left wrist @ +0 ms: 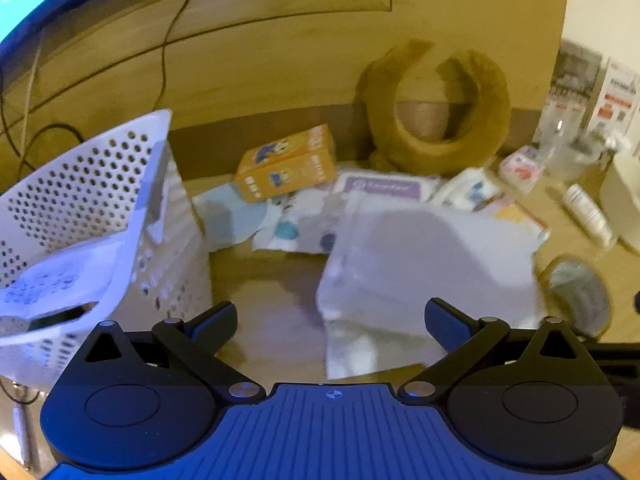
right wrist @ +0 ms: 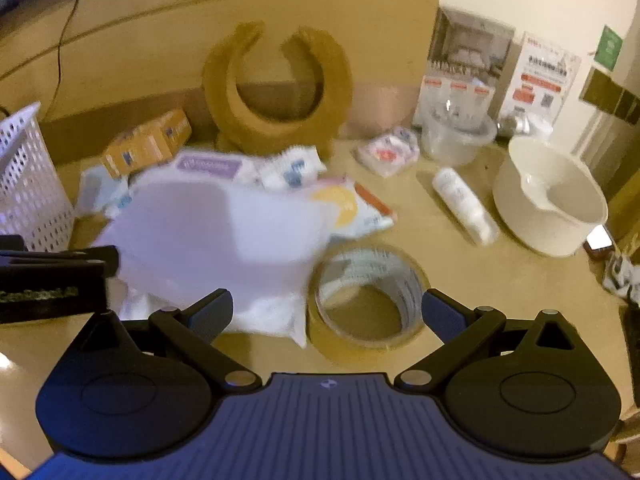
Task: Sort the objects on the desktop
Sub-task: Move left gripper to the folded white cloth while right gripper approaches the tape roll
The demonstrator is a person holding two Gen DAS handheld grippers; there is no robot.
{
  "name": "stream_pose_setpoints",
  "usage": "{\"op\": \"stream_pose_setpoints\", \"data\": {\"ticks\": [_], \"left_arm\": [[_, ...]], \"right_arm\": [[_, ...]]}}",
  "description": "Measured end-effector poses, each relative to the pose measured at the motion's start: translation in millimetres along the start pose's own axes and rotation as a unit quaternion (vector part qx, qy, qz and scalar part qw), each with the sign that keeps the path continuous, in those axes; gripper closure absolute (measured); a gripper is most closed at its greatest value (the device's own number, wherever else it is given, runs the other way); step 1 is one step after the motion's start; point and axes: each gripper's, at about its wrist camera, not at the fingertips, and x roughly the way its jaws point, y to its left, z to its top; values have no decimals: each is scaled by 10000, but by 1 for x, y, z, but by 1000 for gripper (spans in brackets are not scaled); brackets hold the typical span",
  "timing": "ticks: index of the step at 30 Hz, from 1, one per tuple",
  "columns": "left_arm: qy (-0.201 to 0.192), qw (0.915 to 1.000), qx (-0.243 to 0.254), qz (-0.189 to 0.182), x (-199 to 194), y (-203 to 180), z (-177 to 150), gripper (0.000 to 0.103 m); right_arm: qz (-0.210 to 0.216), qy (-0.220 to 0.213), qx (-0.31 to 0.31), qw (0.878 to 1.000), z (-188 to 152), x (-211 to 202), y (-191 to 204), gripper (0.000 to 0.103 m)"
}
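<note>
A heap of white plastic packets (left wrist: 432, 264) (right wrist: 208, 232) lies mid-desk. My left gripper (left wrist: 332, 320) hangs open just in front of the heap, holding nothing. My right gripper (right wrist: 326, 312) is also open, above a roll of tan tape (right wrist: 364, 304) that sits between its fingers' line and the desk. An orange carton (left wrist: 286, 164) (right wrist: 146, 142) leans on the packets at the back. A white perforated basket (left wrist: 92, 216) (right wrist: 28, 184) stands at the left with a printed packet inside. The left gripper's body shows at the right wrist view's left edge.
A brown U-shaped neck pillow (right wrist: 276, 92) leans on the back wall. To the right are a clear plastic tub (right wrist: 456, 132), a white tube (right wrist: 464, 204), a cream bowl (right wrist: 520, 208) and a small wrapped pack (right wrist: 388, 152). Cables hang down the wall at the left.
</note>
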Motion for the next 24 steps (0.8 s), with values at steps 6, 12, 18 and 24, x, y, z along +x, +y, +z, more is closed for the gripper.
{"op": "stream_pose_setpoints", "data": {"ticks": [6,12,18,24], "left_arm": [[22,9997,251,48,4,-1,-23,0],[-113,9992,380,-18,6,-5,-23,0],[-262,9987,426,-8,12,-9,-12,0],[-315,9987,405,7,24,-12,2,0]], "right_arm": [[-136,-112,-34,9998,-23,2,-16,2],[-127,-57,129,9998,-36,7,-35,2],[-98,-118,247,9996,-35,11,-40,2],[-270,-208,478,9983,-19,21,-49,2]]}}
